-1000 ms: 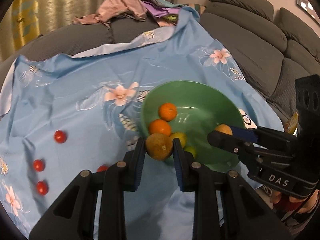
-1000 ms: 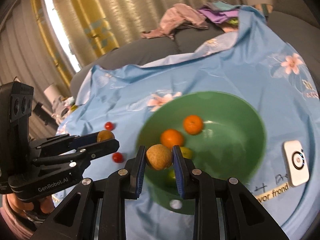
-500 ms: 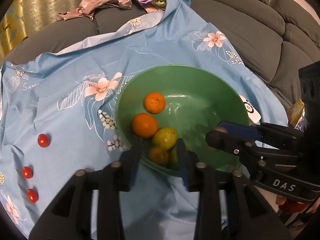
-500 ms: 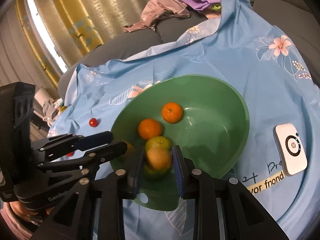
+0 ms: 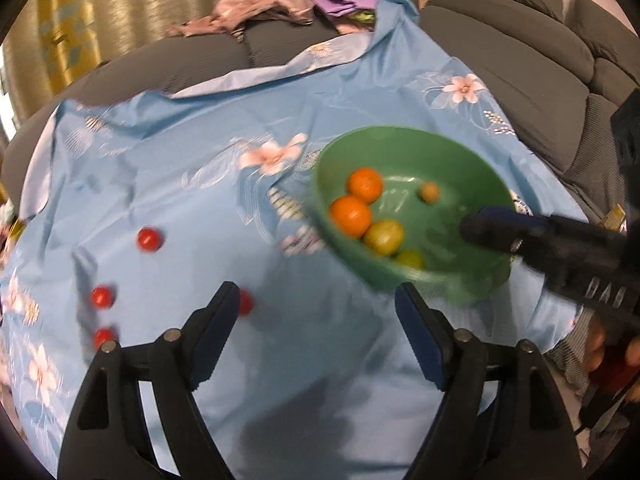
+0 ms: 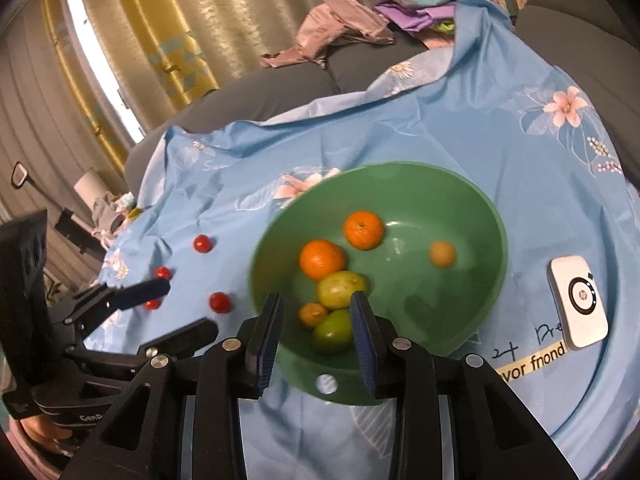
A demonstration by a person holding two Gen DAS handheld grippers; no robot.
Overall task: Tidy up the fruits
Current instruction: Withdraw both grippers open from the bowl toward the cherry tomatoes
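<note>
From the left wrist view, the left tool (image 5: 316, 306) is hanging with its two fingers wide apart and nothing between them. A second ago it was squeezing a brownish fruit. The green bowl (image 5: 452, 148) is sitting ahead and to the right of the tool. Four red cherry tomatoes (image 5: 149, 239) are lying on the blue cloth (image 5: 168, 168), ahead and to the left. They look small, round and smooth, so they may roll or squash; taking one gently across its middle seems best.

From the right wrist view, the right tool (image 6: 318, 312) is also standing apart and empty, over the bowl's near rim. The fruit it was carrying is now gone from its fingers. Two oranges (image 6: 322, 259) are resting just ahead.
</note>
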